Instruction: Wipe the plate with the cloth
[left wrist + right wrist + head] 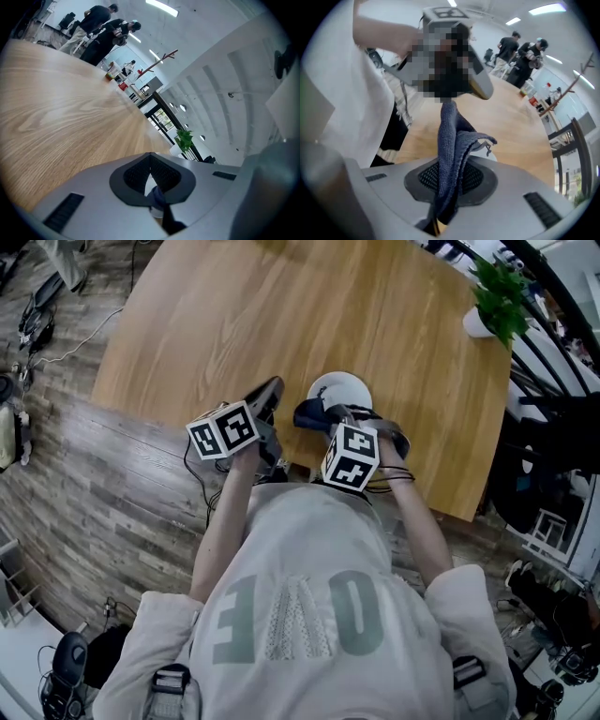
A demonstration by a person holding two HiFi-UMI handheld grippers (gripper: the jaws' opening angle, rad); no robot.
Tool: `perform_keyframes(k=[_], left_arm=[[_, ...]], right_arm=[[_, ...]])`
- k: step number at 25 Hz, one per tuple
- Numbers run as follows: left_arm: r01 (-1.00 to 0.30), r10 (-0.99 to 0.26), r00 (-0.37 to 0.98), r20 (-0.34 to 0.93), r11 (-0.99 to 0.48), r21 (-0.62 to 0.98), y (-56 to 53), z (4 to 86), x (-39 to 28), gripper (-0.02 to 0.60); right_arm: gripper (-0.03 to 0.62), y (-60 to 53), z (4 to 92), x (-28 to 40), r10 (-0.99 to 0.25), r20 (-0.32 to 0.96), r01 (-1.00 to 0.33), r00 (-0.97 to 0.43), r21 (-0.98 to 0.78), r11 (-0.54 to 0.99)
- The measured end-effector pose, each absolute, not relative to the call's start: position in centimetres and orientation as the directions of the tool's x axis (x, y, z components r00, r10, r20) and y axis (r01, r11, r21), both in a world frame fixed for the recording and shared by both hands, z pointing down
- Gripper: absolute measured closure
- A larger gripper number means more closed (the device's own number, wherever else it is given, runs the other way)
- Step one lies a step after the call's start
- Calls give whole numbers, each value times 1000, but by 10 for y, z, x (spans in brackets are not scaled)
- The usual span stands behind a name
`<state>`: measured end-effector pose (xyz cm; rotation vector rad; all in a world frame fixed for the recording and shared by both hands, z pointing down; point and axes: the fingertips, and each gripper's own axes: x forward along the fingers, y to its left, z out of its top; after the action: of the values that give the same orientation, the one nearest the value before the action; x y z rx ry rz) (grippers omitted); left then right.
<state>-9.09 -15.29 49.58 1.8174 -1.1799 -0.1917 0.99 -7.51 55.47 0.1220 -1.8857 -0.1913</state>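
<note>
White round plate (339, 390) sits near the front edge of the light wooden table (281, 315), just ahead of both grippers. Dark blue woven cloth (450, 154) hangs over the plate, clamped in the right gripper (451, 178); its upper end reaches the left gripper (150, 157). The left jaws are clenched, with cloth showing in the slit behind the pads; whether it is nipped there is unclear. Green potted plant (497, 296) at the far right corner.
</note>
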Motion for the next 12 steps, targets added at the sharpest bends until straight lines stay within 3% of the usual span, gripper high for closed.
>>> perform_keyframes(k=[5,9,12], left_arm=[[-695,-811,551,196,-316,646,-175,423,-84,575],[-768,-820,565,90,-484,419,-189,340,-71,575],[-789,-808,590,19,-570,230,-189,289,-56,575]], right_arm=[[539,-147,450,-5,-479,663,-423,-576,260,868],[538,-182,355,23,-731,380,-678,-567,287,676],[537,-180,312,48,-802,220,-767,-556,237,597]])
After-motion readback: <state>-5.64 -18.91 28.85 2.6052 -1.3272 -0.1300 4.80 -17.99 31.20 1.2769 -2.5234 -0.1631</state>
